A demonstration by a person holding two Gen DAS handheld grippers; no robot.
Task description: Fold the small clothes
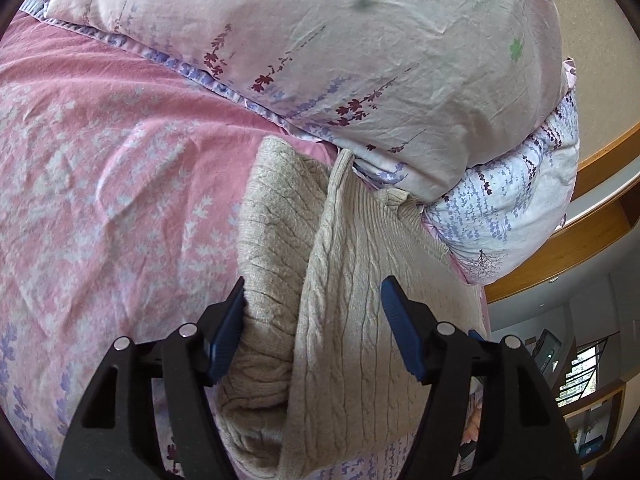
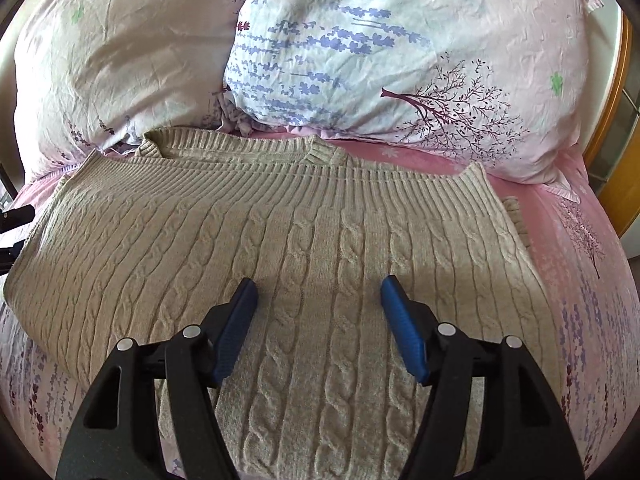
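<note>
A beige cable-knit sweater [image 2: 280,248] lies on the pink bed sheet, its ribbed hem toward the pillows. In the left wrist view the sweater [image 1: 340,320] shows a folded layer, one edge lapped over another. My left gripper [image 1: 312,292] is open, its blue pads astride that folded edge, just above the knit. My right gripper [image 2: 318,290] is open over the middle of the sweater, jaws wide, holding nothing.
Two floral pillows [image 2: 360,52] lie just beyond the sweater, one touching its hem. The pink floral sheet [image 1: 100,160] stretches left. A wooden bed frame [image 1: 600,160] and room furniture show at the right edge.
</note>
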